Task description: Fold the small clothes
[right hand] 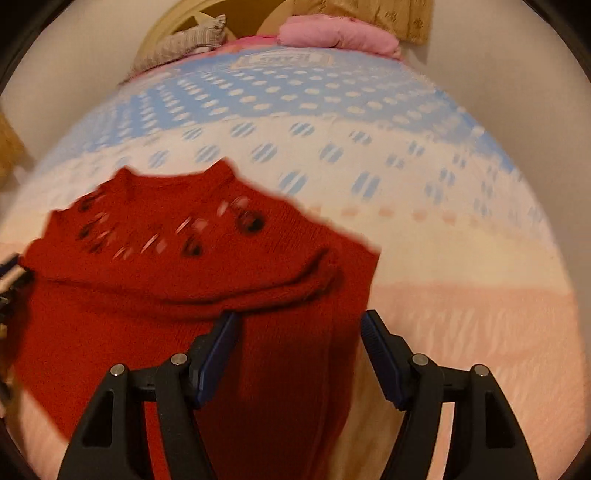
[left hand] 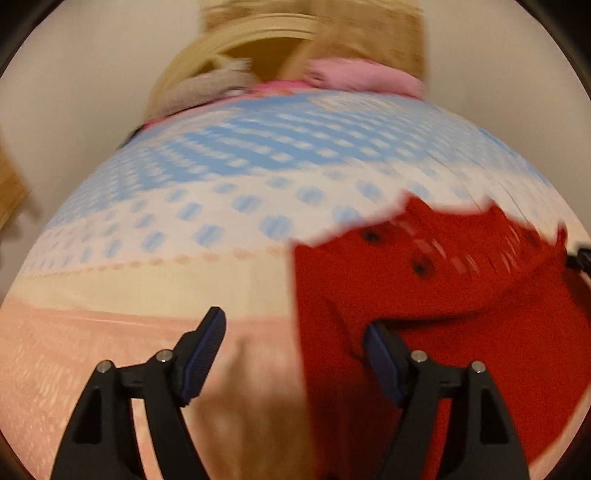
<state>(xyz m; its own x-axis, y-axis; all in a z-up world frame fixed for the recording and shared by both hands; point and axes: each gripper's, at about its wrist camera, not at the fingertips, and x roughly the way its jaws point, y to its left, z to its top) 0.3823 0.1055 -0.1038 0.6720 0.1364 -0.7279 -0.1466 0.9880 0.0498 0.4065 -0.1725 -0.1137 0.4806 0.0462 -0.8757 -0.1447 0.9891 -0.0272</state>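
A red knitted sweater with dark buttons lies on the bed, its sleeve folded across the body. My left gripper hovers open over the sweater's left edge: the right finger is above the red knit, the left finger above the bedcover. In the right wrist view my right gripper stands open over the sweater's right side, below the folded sleeve. Nothing is pinched between either pair of pads. Both views are blurred by motion.
The bedcover has blue spots at the far end, a white band and a pink band near me. Pink clothes and a grey striped cloth lie at the far edge, before a pale wooden frame.
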